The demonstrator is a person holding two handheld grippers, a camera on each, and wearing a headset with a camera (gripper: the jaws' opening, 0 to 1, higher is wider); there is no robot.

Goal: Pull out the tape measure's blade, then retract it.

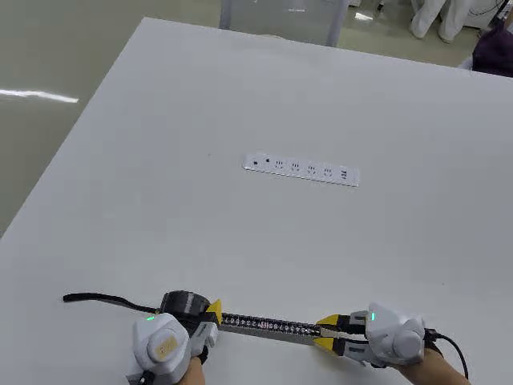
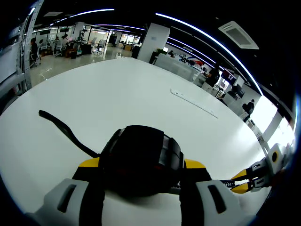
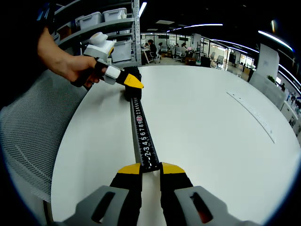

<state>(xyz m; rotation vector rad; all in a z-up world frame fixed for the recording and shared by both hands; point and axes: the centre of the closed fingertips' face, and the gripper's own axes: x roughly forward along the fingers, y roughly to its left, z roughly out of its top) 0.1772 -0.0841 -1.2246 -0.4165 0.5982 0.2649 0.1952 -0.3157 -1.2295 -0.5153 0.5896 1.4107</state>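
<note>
Currently: left gripper fingers clamped on tape measure case; right gripper fingers pinching blade tip, blade stretched between them over white tabletop.

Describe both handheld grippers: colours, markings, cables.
Both have white rounded bodies, black fingers with yellow tips, and a small green light. The left gripper carries a yellowish label on top; the right gripper trails a black cable.

The right gripper is pinching the blade, which is running across the table to the case in the left gripper.
</note>
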